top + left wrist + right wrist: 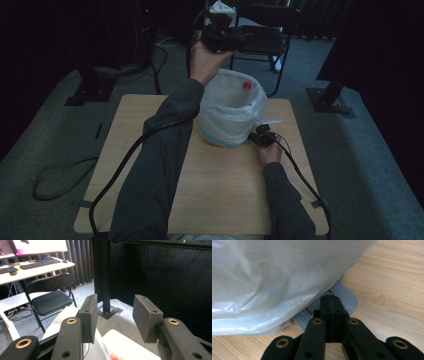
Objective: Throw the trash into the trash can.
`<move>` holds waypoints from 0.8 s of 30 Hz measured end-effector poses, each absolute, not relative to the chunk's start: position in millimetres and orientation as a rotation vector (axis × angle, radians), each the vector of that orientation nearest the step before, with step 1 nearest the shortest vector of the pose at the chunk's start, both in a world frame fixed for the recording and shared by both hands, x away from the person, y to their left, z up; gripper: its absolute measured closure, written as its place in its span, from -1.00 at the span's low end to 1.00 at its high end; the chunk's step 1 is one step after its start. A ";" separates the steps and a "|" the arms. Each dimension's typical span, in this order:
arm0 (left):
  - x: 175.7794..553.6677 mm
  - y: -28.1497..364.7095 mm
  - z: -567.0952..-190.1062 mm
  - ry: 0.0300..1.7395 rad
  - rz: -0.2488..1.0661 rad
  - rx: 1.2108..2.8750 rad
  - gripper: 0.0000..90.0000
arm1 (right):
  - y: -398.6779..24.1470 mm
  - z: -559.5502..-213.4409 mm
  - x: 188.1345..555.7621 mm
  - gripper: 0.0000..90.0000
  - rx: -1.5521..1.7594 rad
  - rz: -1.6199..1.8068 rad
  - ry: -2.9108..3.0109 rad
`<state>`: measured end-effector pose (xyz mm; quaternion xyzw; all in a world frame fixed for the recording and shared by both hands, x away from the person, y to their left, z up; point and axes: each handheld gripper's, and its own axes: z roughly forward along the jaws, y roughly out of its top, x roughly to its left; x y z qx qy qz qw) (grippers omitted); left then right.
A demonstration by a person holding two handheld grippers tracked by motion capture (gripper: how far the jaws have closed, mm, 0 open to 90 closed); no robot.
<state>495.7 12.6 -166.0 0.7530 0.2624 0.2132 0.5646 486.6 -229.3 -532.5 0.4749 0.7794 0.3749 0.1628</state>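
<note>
A small bin lined with a white plastic bag (231,107) stands on the wooden table (225,190), with a red item (246,86) inside near its far rim. My left gripper (246,37) is held high above and behind the bin. In the left gripper view its jaws (115,307) stand open with nothing between them, and the bag's rim (62,317) lies below. My right gripper (257,136) is low at the bin's right foot. It is shut (332,300), its tips resting on the bin's grey ribbed pedal (348,298) under the bag (274,277).
A black folding chair (260,37) stands on the carpet behind the table. Black frame posts with floor plates (327,97) flank it, and cables (60,175) lie on the floor at left. A desk with keyboards (37,265) is farther back.
</note>
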 end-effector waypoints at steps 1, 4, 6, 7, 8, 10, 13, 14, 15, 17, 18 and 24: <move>495.5 15.5 -165.9 0.620 0.502 1.772 0.24 | -229.0 -532.5 486.5 1.00 1.355 1.068 2.222; 494.5 23.4 -164.8 0.626 0.511 1.782 0.22 | -228.9 -532.5 486.3 1.00 1.353 1.067 2.222; 493.9 29.1 -163.9 0.635 0.513 1.777 0.22 | -228.9 -532.6 486.3 1.00 1.351 1.067 2.221; 493.4 31.9 -163.5 0.637 0.517 1.772 0.21 | -228.7 -532.6 486.3 1.00 1.351 1.066 2.221; 492.4 34.4 -163.0 0.636 0.520 1.768 0.21 | -228.7 -532.6 486.2 1.00 1.350 1.065 2.222; 490.9 39.5 -162.3 0.632 0.516 1.760 0.21 | -228.5 -532.6 486.0 1.00 1.350 1.064 2.221; 488.8 49.0 -162.1 0.639 0.508 1.733 0.22 | -228.3 -532.7 485.9 1.00 1.350 1.065 2.221; 488.7 51.9 -162.0 0.645 0.512 1.731 0.22 | -228.3 -532.7 485.9 1.00 1.349 1.064 2.221; 488.4 54.9 -161.9 0.650 0.514 1.728 0.22 | -228.3 -532.6 486.0 1.00 1.349 1.064 2.222; 487.2 61.4 -161.9 0.654 0.513 1.719 0.22 | -228.2 -532.7 485.9 1.00 1.349 1.064 2.221; 486.3 64.6 -162.2 0.658 0.504 1.709 0.22 | -228.1 -532.7 485.9 1.00 1.348 1.063 2.220; 479.0 88.1 -170.6 0.668 0.480 1.659 0.22 | -228.1 -532.7 485.8 1.00 1.349 1.064 2.220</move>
